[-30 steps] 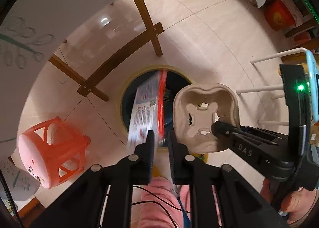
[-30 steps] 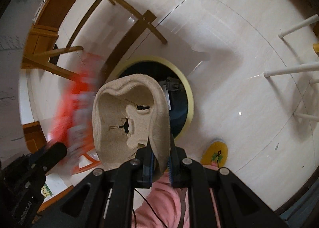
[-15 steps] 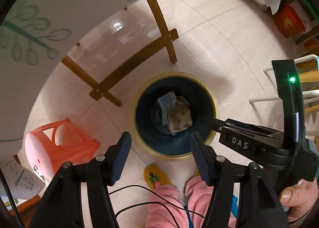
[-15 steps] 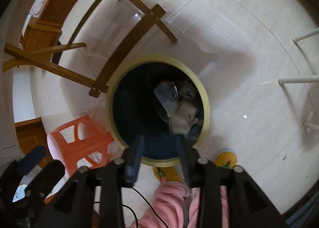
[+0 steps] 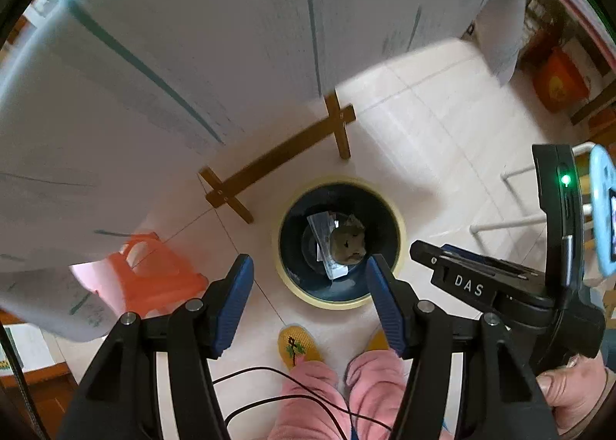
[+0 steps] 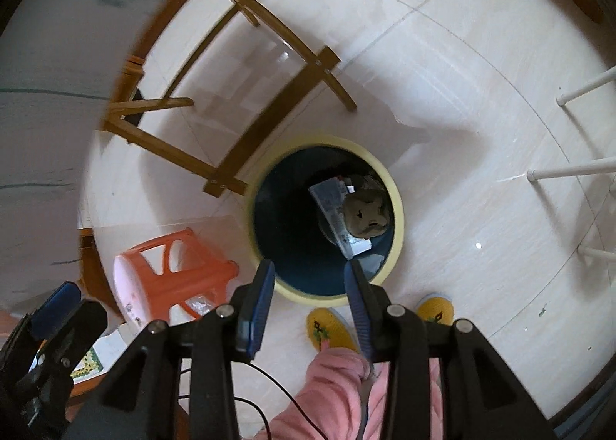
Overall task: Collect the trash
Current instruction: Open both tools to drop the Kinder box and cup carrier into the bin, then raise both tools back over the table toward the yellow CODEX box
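I look straight down at a round bin point(image 5: 338, 243) standing on pale floor tiles. It has a yellow rim and a dark blue inside. At its bottom lie two pieces of trash, touching: a brown pulp cup holder point(image 5: 348, 243) and, just left of it, a flat printed packet point(image 5: 323, 243) resting at a slant. From my right camera the same bin point(image 6: 325, 220) shows the holder point(image 6: 365, 214) against the right wall and the packet point(image 6: 335, 209) beside it.

My left gripper point(image 5: 310, 301) hangs above the bin's near rim, its blue-padded jaws spread apart with nothing between them. My right gripper point(image 6: 310, 295) also hangs above the near rim, its jaws parted and empty. Both sets of jaws have just been opening.

An orange plastic stool point(image 6: 173, 274) stands on the floor to the bin's left. Wooden table legs point(image 5: 277, 158) cross behind the bin, under a white tablecloth point(image 5: 192, 54). Yellow slippers point(image 6: 331, 328) and pink trousers point(image 6: 338, 390) show below the grippers.
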A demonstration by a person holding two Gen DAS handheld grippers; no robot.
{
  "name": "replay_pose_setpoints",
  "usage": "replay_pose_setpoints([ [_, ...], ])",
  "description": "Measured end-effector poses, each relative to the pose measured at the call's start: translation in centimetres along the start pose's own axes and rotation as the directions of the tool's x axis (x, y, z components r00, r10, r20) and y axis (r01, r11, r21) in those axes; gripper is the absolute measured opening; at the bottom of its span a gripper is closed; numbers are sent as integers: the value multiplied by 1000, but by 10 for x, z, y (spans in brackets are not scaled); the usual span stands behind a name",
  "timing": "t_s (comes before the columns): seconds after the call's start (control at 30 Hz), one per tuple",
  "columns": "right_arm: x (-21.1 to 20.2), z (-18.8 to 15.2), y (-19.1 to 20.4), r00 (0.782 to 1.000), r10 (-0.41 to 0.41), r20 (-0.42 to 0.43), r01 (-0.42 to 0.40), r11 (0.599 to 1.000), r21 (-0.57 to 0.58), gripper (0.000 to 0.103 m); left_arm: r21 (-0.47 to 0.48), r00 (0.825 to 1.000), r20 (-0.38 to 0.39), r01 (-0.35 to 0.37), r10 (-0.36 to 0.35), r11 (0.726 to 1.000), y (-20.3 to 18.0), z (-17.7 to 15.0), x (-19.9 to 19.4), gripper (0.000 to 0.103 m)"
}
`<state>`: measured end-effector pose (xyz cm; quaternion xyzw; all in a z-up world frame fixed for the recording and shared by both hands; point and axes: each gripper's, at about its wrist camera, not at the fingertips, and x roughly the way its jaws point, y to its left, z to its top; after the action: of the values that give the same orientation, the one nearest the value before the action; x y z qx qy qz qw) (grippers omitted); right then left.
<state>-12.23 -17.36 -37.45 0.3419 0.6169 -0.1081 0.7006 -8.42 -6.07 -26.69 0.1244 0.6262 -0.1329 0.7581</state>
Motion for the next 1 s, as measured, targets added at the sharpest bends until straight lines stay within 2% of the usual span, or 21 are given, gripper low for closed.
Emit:
replay_pose_setpoints([
  [0.23, -80, -6, 36, 998, 42, 56, -39, 997, -60, 38, -54, 995, 103, 22, -16, 998, 12, 14, -95, 59],
  [0.43, -151, -11, 68, 990, 74, 118, -58, 989, -134, 38, -104, 985, 169, 39, -21, 994, 24, 23, -154, 60],
  [0.77, -243, -13, 105, 972, 130, 197, -83, 969, -233, 38, -197, 971, 238, 51, -2, 979, 43, 29, -223, 61],
  [1.0, -281, -15, 124, 958, 156, 239, -79, 950, -303, 38, -257, 960, 278, 55, 19, 965, 52, 28, -251, 61],
])
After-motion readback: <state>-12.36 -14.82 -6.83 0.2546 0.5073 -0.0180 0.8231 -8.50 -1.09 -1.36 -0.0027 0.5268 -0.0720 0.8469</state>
